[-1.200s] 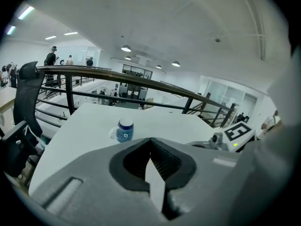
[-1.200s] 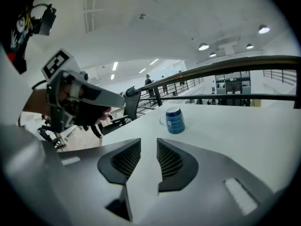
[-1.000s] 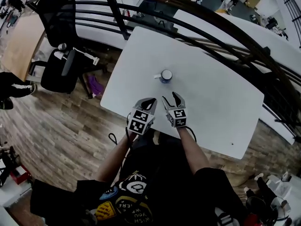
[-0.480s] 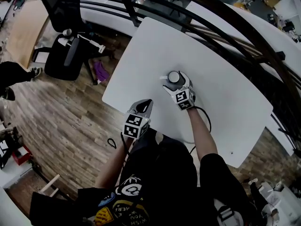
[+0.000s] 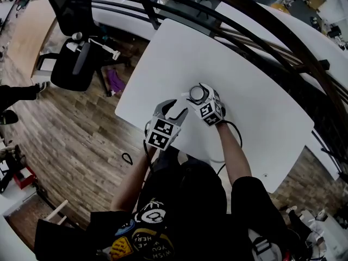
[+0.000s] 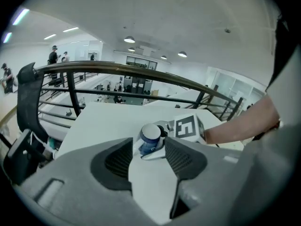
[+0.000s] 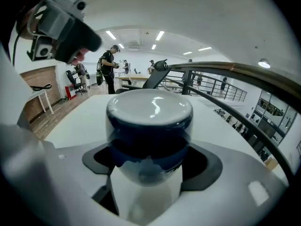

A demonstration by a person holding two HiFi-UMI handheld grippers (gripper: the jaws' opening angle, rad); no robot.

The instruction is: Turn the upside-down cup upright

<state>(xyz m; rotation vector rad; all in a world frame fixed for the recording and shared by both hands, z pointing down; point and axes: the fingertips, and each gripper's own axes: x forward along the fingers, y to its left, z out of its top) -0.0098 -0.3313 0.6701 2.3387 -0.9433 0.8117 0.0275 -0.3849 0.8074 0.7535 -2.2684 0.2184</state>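
Note:
The cup (image 5: pixel 196 93), dark blue with a white base, stands upside down on the white table (image 5: pixel 255 91). My right gripper (image 5: pixel 199 96) has it between its jaws. In the right gripper view the cup (image 7: pixel 149 121) fills the gap and both pads touch its sides. The right gripper (image 7: pixel 149 160) has just been closing and is now shut on the cup. My left gripper (image 5: pixel 175 109) is just short of the cup, to its near left. Its jaws have just been opening and nothing is between them. In the left gripper view the cup (image 6: pixel 151 136) is beyond the left gripper (image 6: pixel 149 145).
A black curved railing (image 5: pixel 261 26) runs past the table's far side. A black office chair (image 5: pixel 76 64) stands on the wood floor (image 5: pixel 65 140) to the left, below the table's edge. A cable (image 5: pixel 231 129) trails from my right gripper. People stand far off in both gripper views.
My right gripper went forward to the cup, rolled, and now has its jaws round it. My left gripper moved towards the cup and its shut jaws opened.

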